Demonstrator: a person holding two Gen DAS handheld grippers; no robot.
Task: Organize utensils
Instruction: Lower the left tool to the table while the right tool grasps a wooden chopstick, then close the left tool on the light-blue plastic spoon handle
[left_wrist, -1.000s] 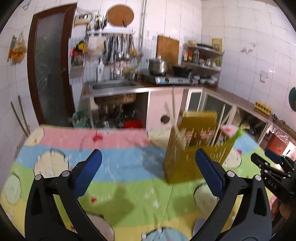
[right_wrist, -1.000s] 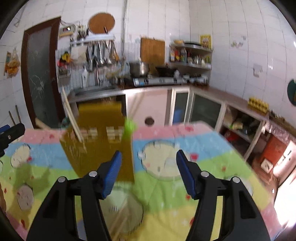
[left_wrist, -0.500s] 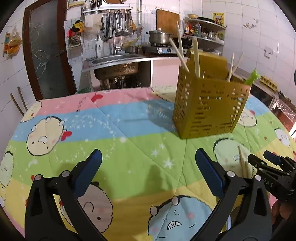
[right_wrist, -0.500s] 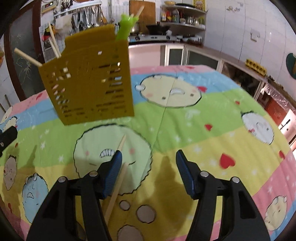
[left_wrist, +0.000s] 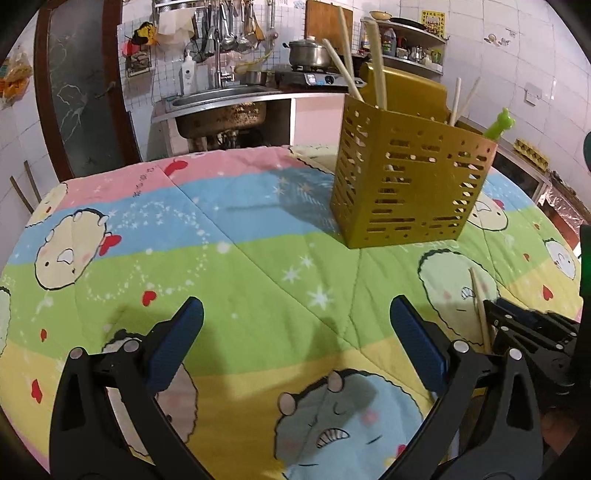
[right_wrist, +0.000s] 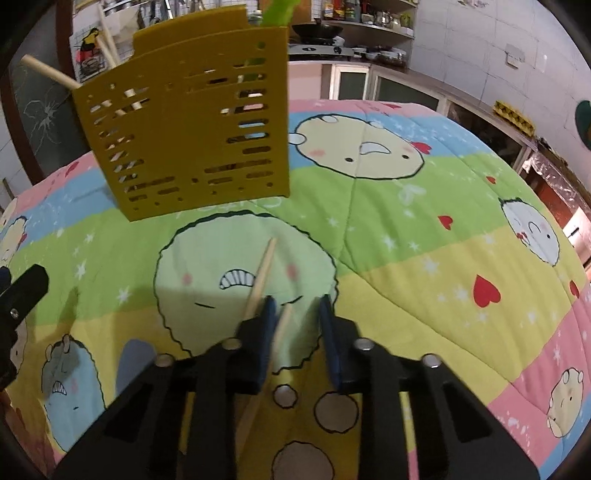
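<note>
A yellow slotted utensil holder (left_wrist: 406, 184) (right_wrist: 192, 140) stands upright on the cartoon quilt (left_wrist: 258, 266), with several chopsticks and a green-handled utensil (left_wrist: 500, 125) in it. In front of it a loose wooden chopstick (right_wrist: 264, 266) (left_wrist: 478, 295) lies on the quilt. My right gripper (right_wrist: 297, 314) (left_wrist: 496, 317) is low over it and its jaws are closing. The stick runs along the left pad (right_wrist: 267, 317) and a gap still shows to the other pad. My left gripper (left_wrist: 295, 321) hovers open over bare quilt, left of the holder, holding nothing.
Behind the quilt-covered table are a sink (left_wrist: 221, 107), a stove with a pot (left_wrist: 308, 53) and shelves. A dark door (left_wrist: 81, 85) stands at the left. The quilt falls away at its far and right edges.
Both grippers have come down toward the quilt and tipped downward. The right gripper's jaws, wide before, have narrowed around the loose chopstick. The left jaws stay wide.
</note>
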